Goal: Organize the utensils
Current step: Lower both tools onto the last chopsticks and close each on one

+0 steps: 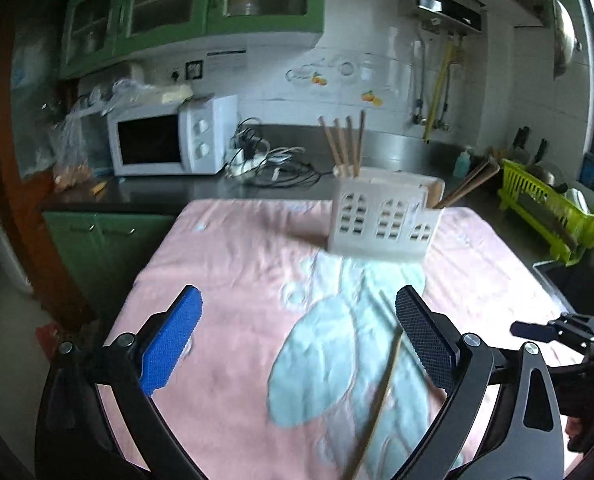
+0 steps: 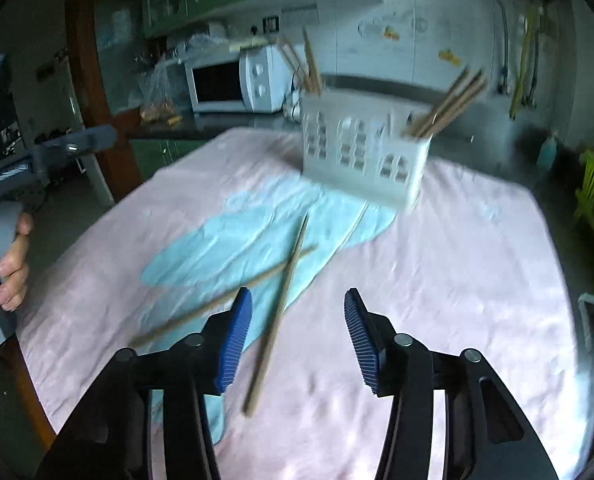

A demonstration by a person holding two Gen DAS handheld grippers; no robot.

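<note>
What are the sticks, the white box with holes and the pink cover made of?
Sticks: probably wood or bamboo, plain tan and matte, though blurred.
Box: looks like white moulded plastic, smooth, with neat window-shaped cutouts.
Cover: soft cloth, pink with a pale blue patch; it wrinkles and looks quilted.

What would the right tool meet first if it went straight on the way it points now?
Most likely the pink cloth on the table. The right tool tilts downward with its jaws open; the nearer chopstick lies just left of centre between them, so it might be touched first. Depth is unclear.
</note>
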